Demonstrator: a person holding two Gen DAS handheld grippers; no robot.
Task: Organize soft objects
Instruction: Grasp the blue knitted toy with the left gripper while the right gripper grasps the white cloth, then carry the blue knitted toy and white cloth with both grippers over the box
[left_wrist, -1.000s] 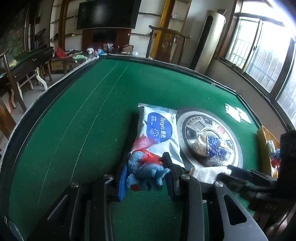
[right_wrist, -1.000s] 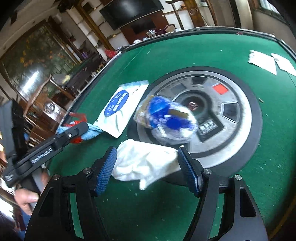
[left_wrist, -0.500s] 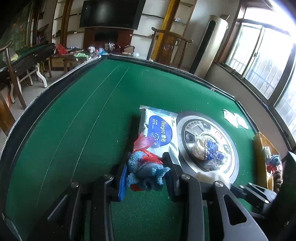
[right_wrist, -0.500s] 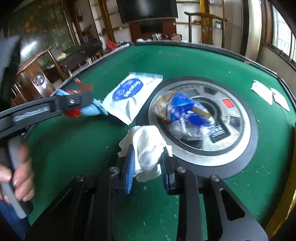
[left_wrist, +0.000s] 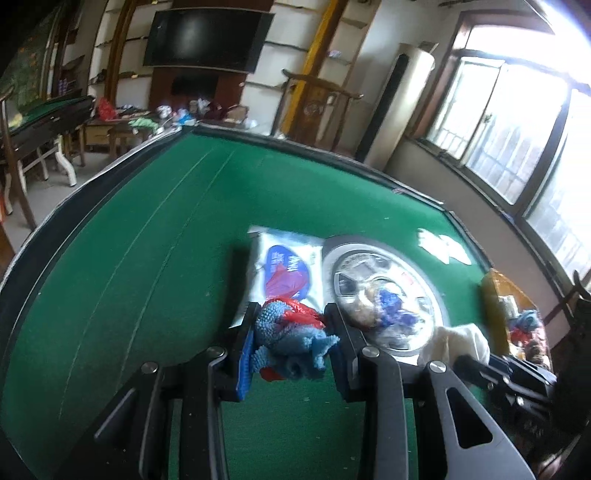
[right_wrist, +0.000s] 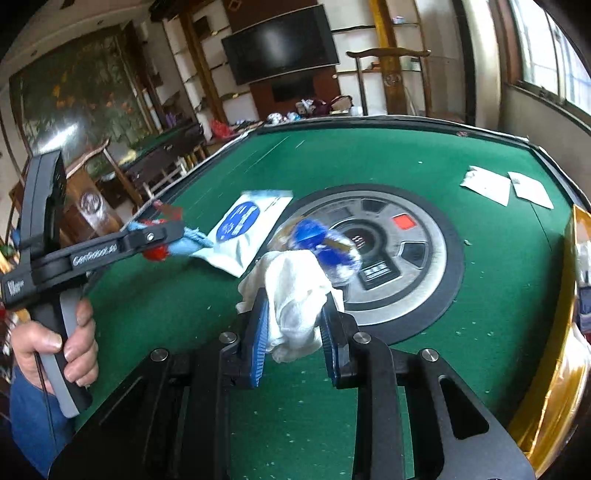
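Grippers both loaded: your right gripper (right_wrist: 293, 326) is clamped on the white cloth (right_wrist: 295, 295), lifted by the table's (right_wrist: 406, 155) centre disc (right_wrist: 417, 258); your left gripper (left_wrist: 293, 347) grips the blue rag (left_wrist: 291, 339) near the wipes pack (left_wrist: 288, 266), toward the table's left edge.

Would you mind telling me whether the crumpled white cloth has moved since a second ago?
Yes. The crumpled white cloth is gathered up off the green felt table, toward the camera from the round grey centre console.
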